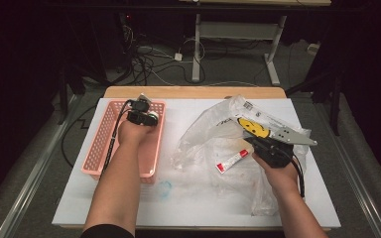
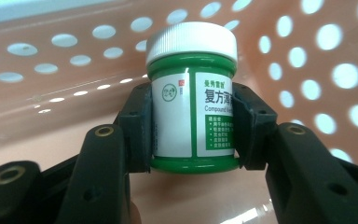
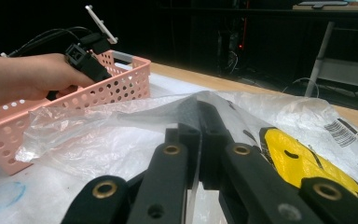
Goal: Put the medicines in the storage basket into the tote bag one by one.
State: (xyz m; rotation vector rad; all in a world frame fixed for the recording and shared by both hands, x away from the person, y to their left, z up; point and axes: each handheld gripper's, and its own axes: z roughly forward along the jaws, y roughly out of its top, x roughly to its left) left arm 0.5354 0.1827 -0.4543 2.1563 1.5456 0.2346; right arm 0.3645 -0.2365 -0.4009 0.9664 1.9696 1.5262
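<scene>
The left gripper (image 2: 193, 135) sits inside the pink basket (image 1: 99, 144) at the left of the high view, and its jaws are closed snugly on a small green jar (image 2: 192, 100) with a white screw cap. In the left gripper view the jar fills the centre of the frame, upright, its long axis running bottom to top of the picture, with a jaw pad pressed to each side of the label and the cap standing clear above them. The perforated basket wall curves across the upper part of that frame, just behind the jar. I cannot tell from these views whether the jar's base is touching the basket floor or hangs just above it — and that is what the coming move turns on. My reading is that the jar is being set down in the basket, so the next call is to lower straight along the jar's axis until it rests, then spread the jaws sideways so it does not tip.

The right gripper (image 3: 199, 140) is at the right of the high view, well apart from the basket. Its jaws are pinched shut on a fold of the clear plastic bag (image 3: 121, 135), lifting it into a ridge. A yellow smiley-face item (image 3: 303, 158) lies inside the bag at the right of the right gripper view, and a red-and-white tube (image 1: 232, 160) lies near the bag's mouth in the high view — nearer the right hand (image 1: 278, 173) than the left.
</scene>
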